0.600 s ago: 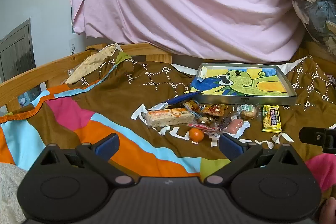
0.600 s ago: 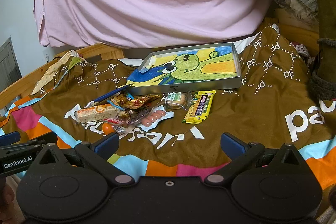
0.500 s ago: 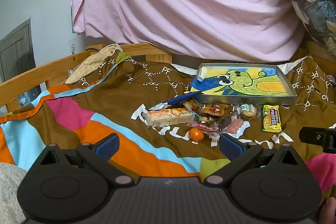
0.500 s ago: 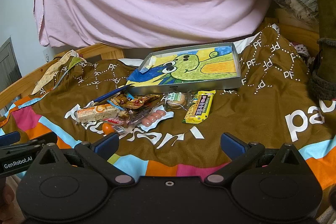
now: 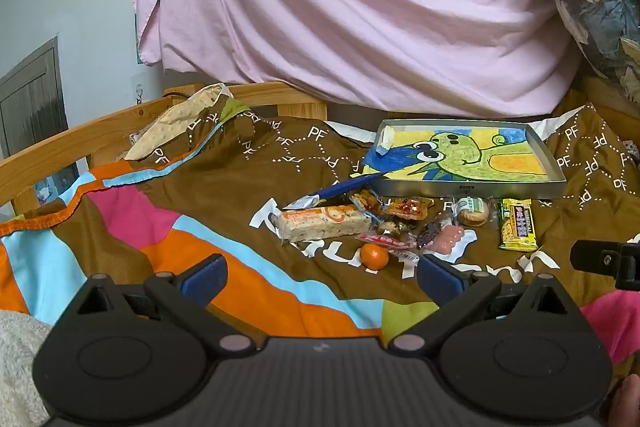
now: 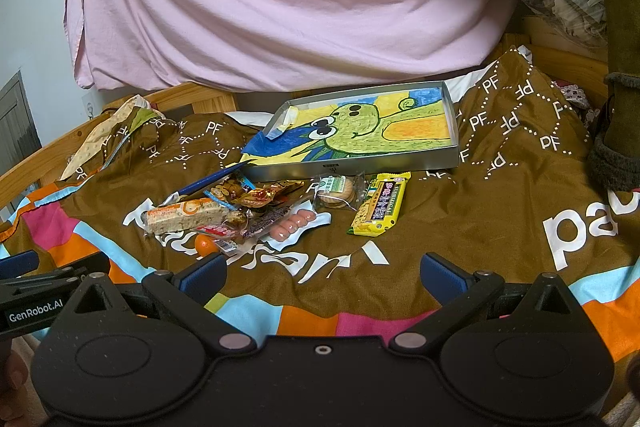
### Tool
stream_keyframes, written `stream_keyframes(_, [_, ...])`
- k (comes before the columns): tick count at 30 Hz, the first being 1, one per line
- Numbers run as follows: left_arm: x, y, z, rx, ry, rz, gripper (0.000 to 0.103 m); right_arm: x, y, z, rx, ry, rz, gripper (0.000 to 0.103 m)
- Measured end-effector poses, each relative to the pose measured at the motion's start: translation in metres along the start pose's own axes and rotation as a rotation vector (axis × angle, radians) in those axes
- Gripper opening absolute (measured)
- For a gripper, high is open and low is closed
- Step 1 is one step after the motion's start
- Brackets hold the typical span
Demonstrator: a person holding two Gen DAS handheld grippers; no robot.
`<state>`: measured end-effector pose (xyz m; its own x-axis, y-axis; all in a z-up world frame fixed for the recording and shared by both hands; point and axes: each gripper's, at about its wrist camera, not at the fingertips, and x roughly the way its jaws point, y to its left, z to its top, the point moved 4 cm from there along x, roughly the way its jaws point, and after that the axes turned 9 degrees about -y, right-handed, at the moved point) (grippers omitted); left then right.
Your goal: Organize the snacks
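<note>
Here, the left hand-held gripper [image 5: 320, 273] and the right hand-held gripper [image 6: 322, 273] are hovering over the quilt [image 6: 500, 227], both spread wide and gripping nothing. The snacks [image 6: 256, 215] are lying heaped just before the metal tray [image 6: 352, 169], the yellow bar [image 6: 380, 209] resting slightly apart.

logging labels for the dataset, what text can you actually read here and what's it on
"GenRobot.AI": on the left gripper body, seen in the right wrist view.
"PF": repeated in white on the brown blanket.
"pa": large white letters on the blanket, cut off at the edge.
Yellow snack bar: print not legible.
Biscuit pack, long cereal bar, tray tag: too small or blurred.
</note>
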<state>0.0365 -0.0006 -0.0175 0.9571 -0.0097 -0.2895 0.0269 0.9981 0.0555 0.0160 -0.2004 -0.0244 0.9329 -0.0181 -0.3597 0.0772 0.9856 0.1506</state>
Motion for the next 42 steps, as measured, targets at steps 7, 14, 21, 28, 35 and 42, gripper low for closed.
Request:
stream_keyframes(7, [0.000, 0.000, 0.000, 0.001, 0.001, 0.000, 0.103, 0.000, 0.000, 0.000, 0.000, 0.000, 0.000, 0.102])
stream_keyframes(14, [0.000, 0.000, 0.000, 0.002, 0.001, 0.000, 0.103, 0.000, 0.000, 0.000, 0.000, 0.000, 0.000, 0.102])
stream_keyframes(21, [0.000, 0.000, 0.000, 0.004, 0.001, 0.000, 0.103, 0.000, 0.000, 0.000, 0.000, 0.000, 0.000, 0.102])
stream_keyframes(28, [0.001, 0.001, -0.003, 0.023, -0.002, 0.032, 0.103, 0.000, 0.003, 0.000, -0.005, 0.001, -0.009, 0.102])
stream_keyframes(35, [0.006, -0.005, 0.002, 0.054, 0.015, 0.025, 0.103, 0.003, -0.001, 0.003, -0.004, 0.006, -0.032, 0.102])
stream_keyframes(42, [0.018, -0.016, 0.014, 0.094, 0.031, -0.017, 0.103, 0.009, 0.000, 0.008, -0.034, 0.005, -0.054, 0.102])
